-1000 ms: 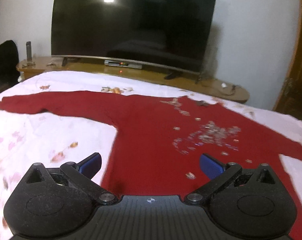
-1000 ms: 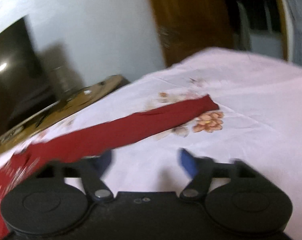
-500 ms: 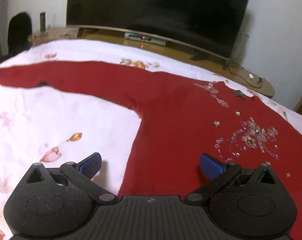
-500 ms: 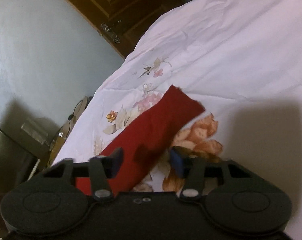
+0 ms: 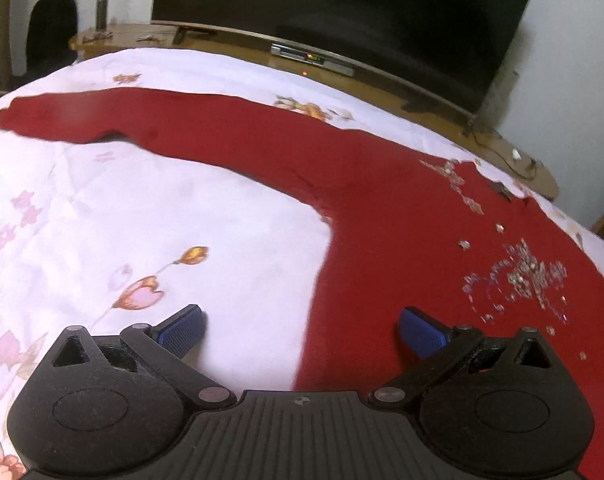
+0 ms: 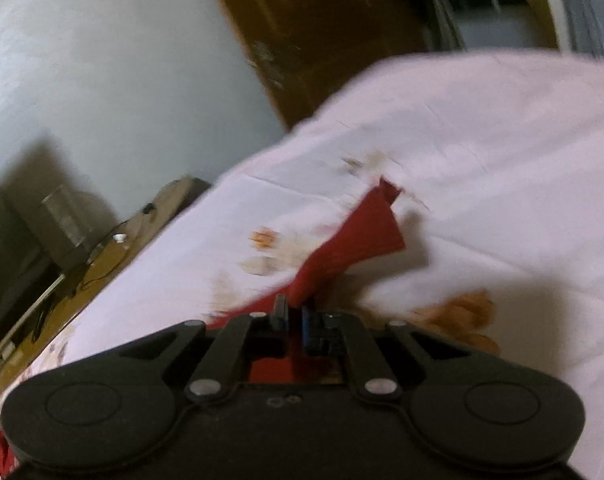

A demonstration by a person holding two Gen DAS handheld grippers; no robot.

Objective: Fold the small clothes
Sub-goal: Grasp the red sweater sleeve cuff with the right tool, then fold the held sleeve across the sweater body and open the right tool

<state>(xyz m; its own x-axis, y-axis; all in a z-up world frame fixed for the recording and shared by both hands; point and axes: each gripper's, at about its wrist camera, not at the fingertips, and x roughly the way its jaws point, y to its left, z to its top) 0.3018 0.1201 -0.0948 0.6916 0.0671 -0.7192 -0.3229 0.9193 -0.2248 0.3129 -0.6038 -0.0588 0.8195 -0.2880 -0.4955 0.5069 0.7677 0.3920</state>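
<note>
Red sweater (image 5: 402, 216) lies flat on bed (image 5: 150, 208) w/ white floral sheet, filling centre-right of left wrist view; one sleeve (image 5: 114, 120) stretches to upper left of frame, sequin patch at right. Left gripper (image 5: 300, 330) at bottom centre, blue pads wide apart, nothing between them; sweater's side edge runs btwn the two fingers. TV (image 5: 342, 8) on wooden stand at top. Right wrist view, blurred: right gripper (image 6: 294, 314) at bottom centre, jaws together, clamped on other sleeve (image 6: 358, 236), cuff end sticking up past the pads toward frame centre.
</note>
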